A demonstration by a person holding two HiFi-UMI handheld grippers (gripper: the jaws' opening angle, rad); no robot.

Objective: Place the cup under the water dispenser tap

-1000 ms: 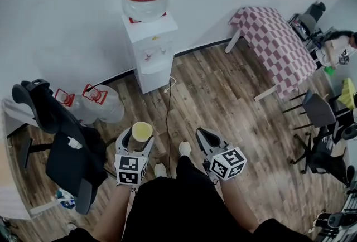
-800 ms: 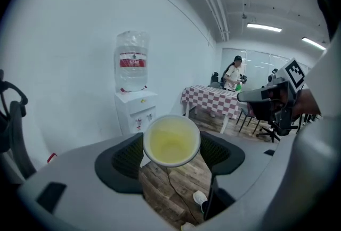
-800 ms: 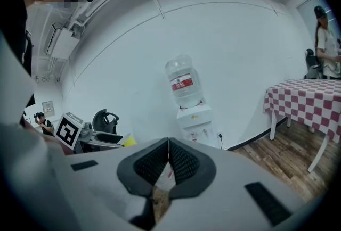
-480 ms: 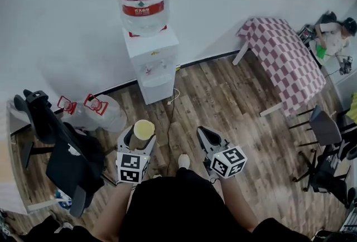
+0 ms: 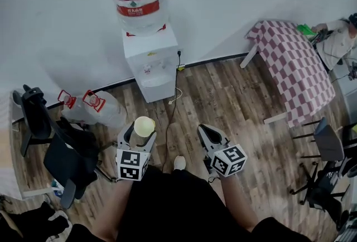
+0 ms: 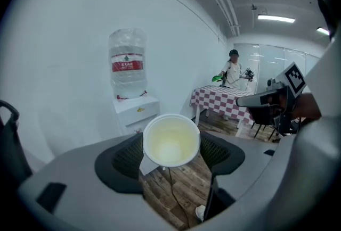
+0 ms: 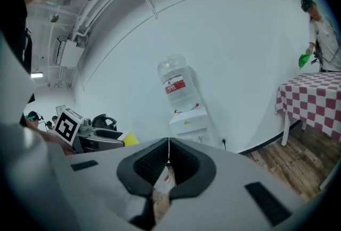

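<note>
Pale-yellow cup (image 5: 144, 125), empty, upright in left tongs (image 5: 137, 134), well apart fr white water dispenser (image 5: 152, 62).

water dispenser (image 5: 150, 62) ahead | table (image 5: 293, 65) right of it | chair (image 5: 62, 158) left, nearer

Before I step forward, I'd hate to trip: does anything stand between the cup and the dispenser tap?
Nothing solid. The cup, in the left gripper, faces the water dispenser across wood floor; only a cable lies along that path. Spare bottles sit off left.

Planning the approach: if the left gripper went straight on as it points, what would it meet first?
Likely the dispenser; the way to it looks free, though depth is unclear.
</note>
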